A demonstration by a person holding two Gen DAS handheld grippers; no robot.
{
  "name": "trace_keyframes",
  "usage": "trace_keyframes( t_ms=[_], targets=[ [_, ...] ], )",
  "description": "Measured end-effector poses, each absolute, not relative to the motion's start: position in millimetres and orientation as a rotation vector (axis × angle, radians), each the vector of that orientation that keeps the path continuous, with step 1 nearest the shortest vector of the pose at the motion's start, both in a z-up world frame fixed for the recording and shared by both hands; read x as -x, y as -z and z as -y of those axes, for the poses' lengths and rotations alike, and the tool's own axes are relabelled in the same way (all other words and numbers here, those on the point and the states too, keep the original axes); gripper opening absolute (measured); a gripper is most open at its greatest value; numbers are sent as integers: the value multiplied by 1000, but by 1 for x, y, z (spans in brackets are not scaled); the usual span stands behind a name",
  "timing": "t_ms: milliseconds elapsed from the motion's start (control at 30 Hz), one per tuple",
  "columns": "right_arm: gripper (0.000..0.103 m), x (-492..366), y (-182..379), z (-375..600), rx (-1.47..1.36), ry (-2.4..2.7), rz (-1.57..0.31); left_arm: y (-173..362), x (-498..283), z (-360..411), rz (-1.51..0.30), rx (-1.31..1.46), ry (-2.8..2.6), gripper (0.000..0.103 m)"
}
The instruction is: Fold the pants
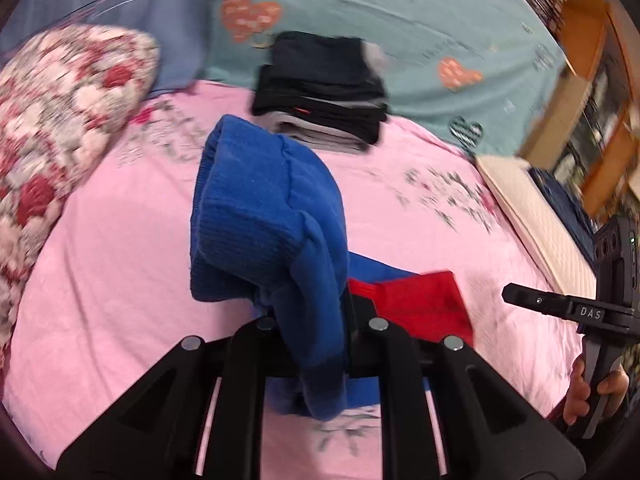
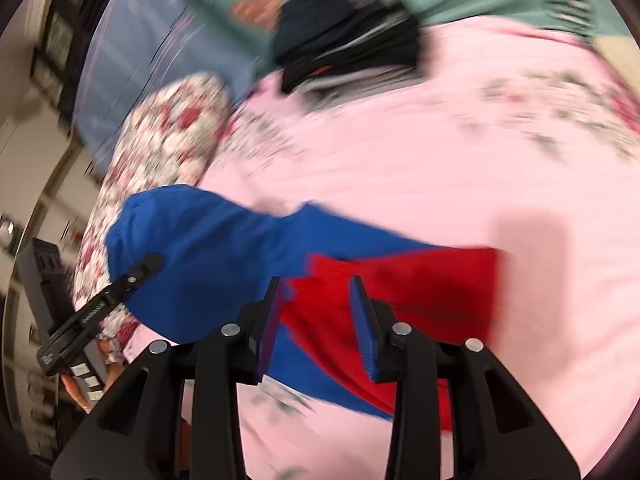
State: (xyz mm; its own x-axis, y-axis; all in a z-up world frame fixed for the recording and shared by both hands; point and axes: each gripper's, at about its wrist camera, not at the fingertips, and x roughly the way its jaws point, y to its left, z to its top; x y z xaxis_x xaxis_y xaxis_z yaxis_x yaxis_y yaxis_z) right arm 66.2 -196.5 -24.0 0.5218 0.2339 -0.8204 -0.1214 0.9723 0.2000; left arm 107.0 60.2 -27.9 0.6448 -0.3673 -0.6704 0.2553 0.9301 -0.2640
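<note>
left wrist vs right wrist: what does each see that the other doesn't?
Left wrist only: left gripper shut on the blue pants, the cloth lifted and draped over it; wooden shelf at right.

Right wrist only: right gripper, jaws apart over the red part, not pinching it.

Both: pink sheet, dark folded stack, floral pillow.

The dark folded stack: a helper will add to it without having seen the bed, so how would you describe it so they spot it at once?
Start at the pink sheet covering the bed and look to its far edge, where the teal heart-print cover begins. The stack sits there, right of the floral pillow. It is the only neat pile, black and grey layers, unlike the loose blue-and-red pants.
</note>
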Motion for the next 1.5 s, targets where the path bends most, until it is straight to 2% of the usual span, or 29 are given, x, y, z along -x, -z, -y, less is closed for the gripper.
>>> trace_keyframes(
  t_ms=[100, 233, 267, 300, 333, 400, 467, 600, 700, 833, 867, 900, 1000, 1200, 1300, 1400, 1500],
  targets=[
    [36, -30, 13, 244, -195, -148, -963, 36, -113, -8, -832, 66, 395, 13],
    [36, 6, 8, 290, -266, -99, -934, 79, -130, 57, -981, -38, 464, 14],
    [36, 15, 8, 300, -279, -92, -929, 92, -131, 69, -1019, -68, 469, 20],
    [36, 22, 8, 308, -295, -84, -924, 104, -130, 81, -1050, -94, 479, 34],
    [36, 29, 8, 318, -307, -77, -922, 109, -127, 89, -1055, -112, 496, 41],
    [36, 34, 14, 326, -327, -63, -927, 110, -118, 99, -1040, -133, 522, 72],
    [36, 34, 22, 328, -341, -56, -937, 103, -112, 102, -1035, -112, 576, 85],
    [36, 30, 32, 334, -365, -55, -957, 62, -96, 86, -934, -49, 661, 85],
    [36, 26, 33, 329, -358, -62, -966, 33, -90, 47, -846, 32, 629, 86],
    [36, 9, 22, 304, -333, -153, -972, 30, -102, -14, -825, 144, 489, 81],
    [36, 4, 19, 296, -326, -184, -973, 32, -108, -23, -831, 175, 479, 72],
    [36, -6, 15, 280, -312, -237, -975, 38, -113, -36, -854, 215, 468, 57],
    [36, -35, 12, 240, -281, -353, -1005, 54, -120, -46, -903, 263, 471, 34],
    [36, -94, 45, 187, -178, -377, -1125, 92, -127, -22, -999, 294, 548, 31],
    [36, -91, 67, 213, -146, -185, -1175, 117, -127, -15, -1058, 284, 566, 31],
    [36, -66, 75, 252, -251, -146, -1183, 142, -127, -8, -1103, 280, 577, 31],
    [34, -57, 85, 268, -310, -152, -1175, 139, -124, -6, -1095, 257, 574, 31]
  ],
)
